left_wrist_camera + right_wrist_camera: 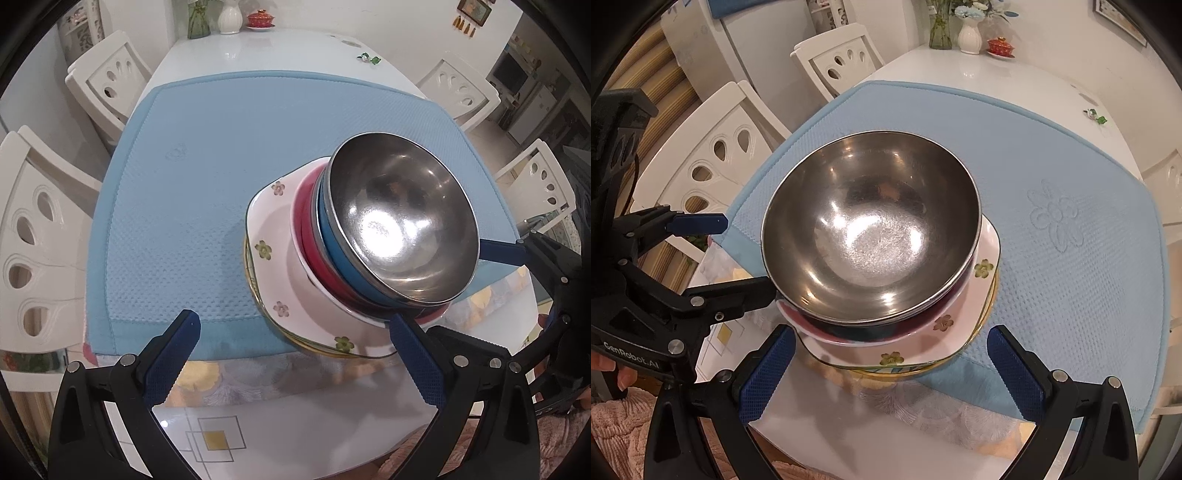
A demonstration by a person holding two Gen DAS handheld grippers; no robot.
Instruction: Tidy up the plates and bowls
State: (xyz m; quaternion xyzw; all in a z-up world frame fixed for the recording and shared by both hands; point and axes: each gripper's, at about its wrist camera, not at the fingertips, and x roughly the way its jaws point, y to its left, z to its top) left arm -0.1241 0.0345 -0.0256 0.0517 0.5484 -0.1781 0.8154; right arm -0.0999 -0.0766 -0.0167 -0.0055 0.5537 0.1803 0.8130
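1. The left gripper (293, 328) has its jaws spread wide, and its blue-padded right finger (415, 354) lies against the near rim of the dish stack; it pinches nothing.
2. The right gripper (890, 343) is also spread wide, its two padded fingers flanking the near edge of the stack, and whether either one touches it cannot be told.
3. In the left wrist view, one blue finger (502, 251) of the right gripper reaches toward the steel bowl's far-right rim.
4. The stack sits at the near edge of the blue mat (207, 177), partly overhanging it onto the glossy table (849, 424).
5. From the bottom up, it comprises a gold-rimmed plate (991, 295), a squarish white plate with small flowers (269, 229), a red dish (306, 229), a blue bowl (332, 236) and a stainless steel bowl (868, 229).
6. All the dishes stand mouth-up and nested; the steel bowl is round, with a shiny, empty interior.
7. Farther off, white chairs (107, 81) line the table, with a white vase (229, 16) and a red lidded cup (260, 18) at its far end.
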